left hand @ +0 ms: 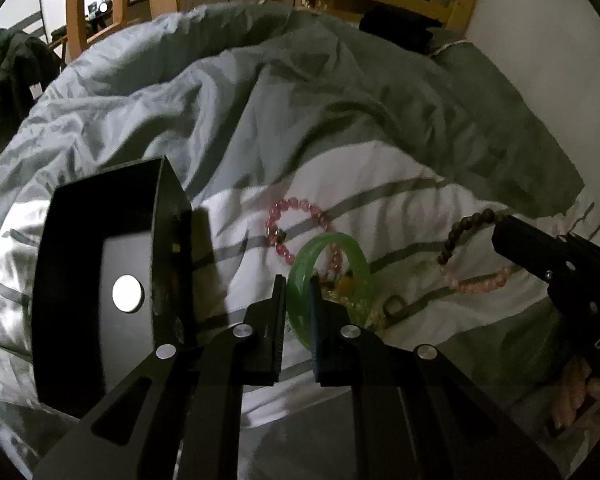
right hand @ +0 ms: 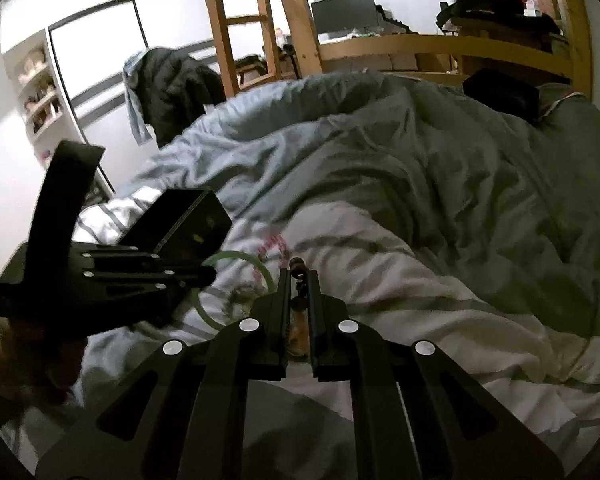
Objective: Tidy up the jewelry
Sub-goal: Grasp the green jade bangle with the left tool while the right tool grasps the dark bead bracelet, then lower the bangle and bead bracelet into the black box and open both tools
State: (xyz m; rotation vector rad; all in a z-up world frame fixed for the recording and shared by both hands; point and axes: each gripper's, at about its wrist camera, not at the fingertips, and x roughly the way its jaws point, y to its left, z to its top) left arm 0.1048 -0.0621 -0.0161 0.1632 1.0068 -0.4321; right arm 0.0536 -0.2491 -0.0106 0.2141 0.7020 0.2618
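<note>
1. Left wrist view: the left gripper (left hand: 298, 300) has its jaws closed down on the rim of the green bangle (left hand: 332, 272), which stands on edge between the pads, its ring face turned toward the camera. The open black box (left hand: 100, 280) sits on the duvet (left hand: 300, 120) to the left of the jaws, close by, toward the bed's near-left edge. A pink bead bracelet (left hand: 300, 232) lies on the duvet just behind the bangle. At the right, the right gripper (left hand: 500, 226) carries a brown bead string (left hand: 460, 232) hanging from its tip.

2. Right wrist view: the right gripper (right hand: 298, 276) is pinched shut on the bead string (right hand: 298, 268). The box (right hand: 192, 220) lies up and left, beyond the left gripper (right hand: 208, 276), so the left hand is nearer the box.
</note>
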